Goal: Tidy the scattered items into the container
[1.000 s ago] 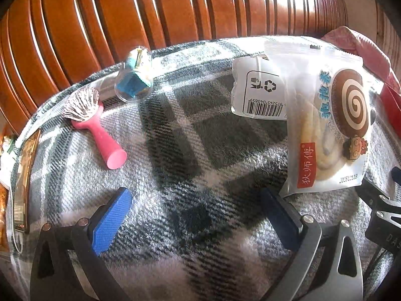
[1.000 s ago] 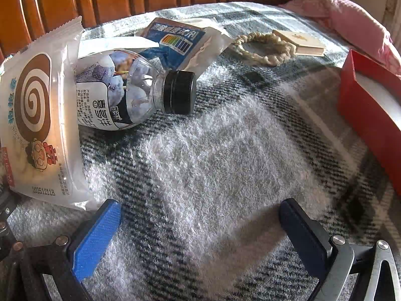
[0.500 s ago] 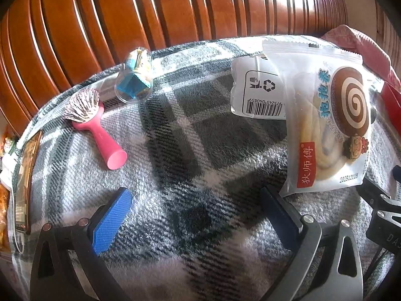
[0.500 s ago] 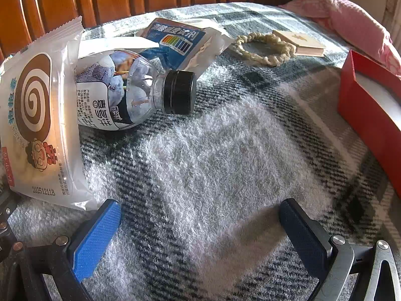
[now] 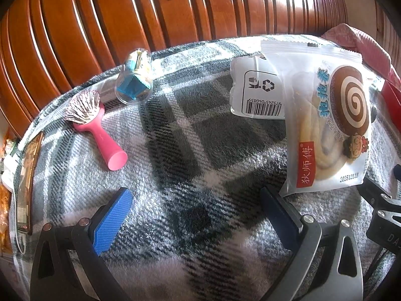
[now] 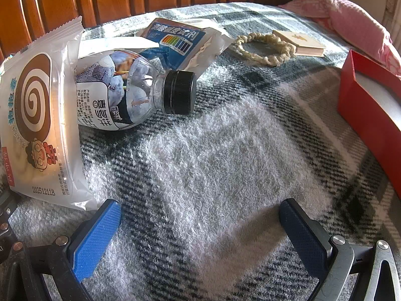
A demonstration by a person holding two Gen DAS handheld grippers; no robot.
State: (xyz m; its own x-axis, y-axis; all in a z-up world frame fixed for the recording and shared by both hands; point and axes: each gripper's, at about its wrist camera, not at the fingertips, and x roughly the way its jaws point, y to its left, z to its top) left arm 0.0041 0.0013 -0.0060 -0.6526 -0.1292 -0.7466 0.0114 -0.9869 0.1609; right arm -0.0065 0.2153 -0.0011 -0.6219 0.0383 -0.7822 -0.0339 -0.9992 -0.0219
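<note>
On a plaid blanket, a swirl-roll snack bag [image 5: 328,125] [image 6: 37,115] leans against a plastic bottle [image 6: 125,92] with a black cap, lying on its side. A pink brush [image 5: 96,128] and a clear capsule with a blue toy [image 5: 134,82] lie at the far left. A blue-and-white packet [image 6: 180,40], a braided hair tie [image 6: 265,50] and a small booklet [image 6: 300,41] lie further back. The red box [image 6: 363,105] sits at the right. My left gripper [image 5: 198,198] is open, its right finger near the bag's lower corner. My right gripper [image 6: 200,212] is open over bare blanket.
A wooden slatted headboard [image 5: 150,12] runs behind the blanket. A pink cloth [image 6: 351,20] lies at the back right beyond the red box. A phone-like flat object [image 5: 26,183] rests along the blanket's left edge.
Almost nothing has moved; the left wrist view has drifted very slightly. Both grippers stay open in place.
</note>
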